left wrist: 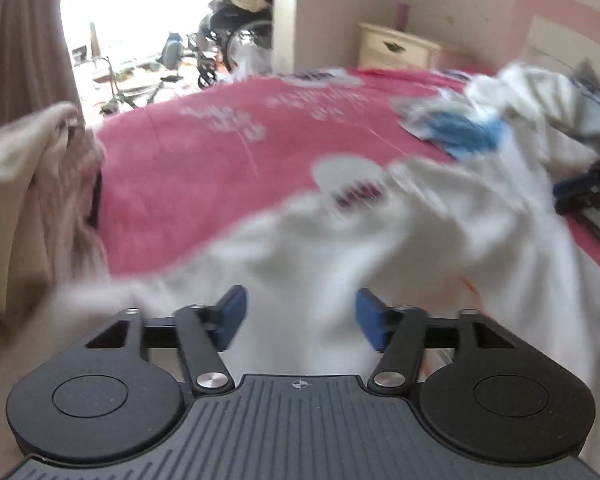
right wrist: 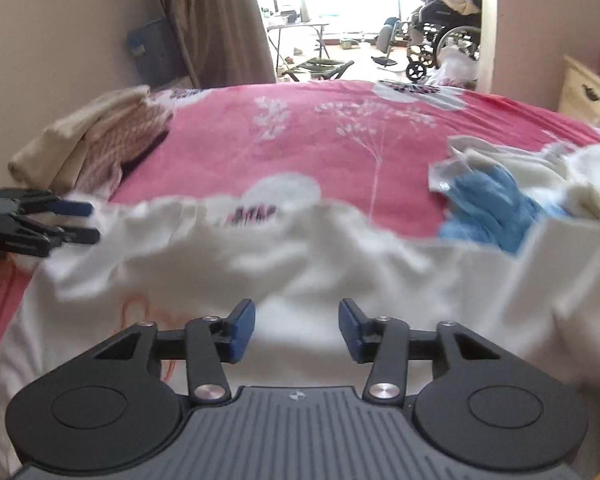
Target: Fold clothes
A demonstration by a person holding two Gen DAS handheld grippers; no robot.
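I see the pink bed carrying a rumpled white garment spread at 6 o'clock. A folded beige pile sits at 10. My left tool and right tool both gape, gripping nothing.

A home bedroom: a bed with a pink floral bedspread, a cream nightstand, brown curtains, and a wheelchair beyond the doorway.

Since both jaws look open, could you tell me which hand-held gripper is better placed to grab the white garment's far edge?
Probably the left hand-held gripper: it sits right at the white garment's edge.
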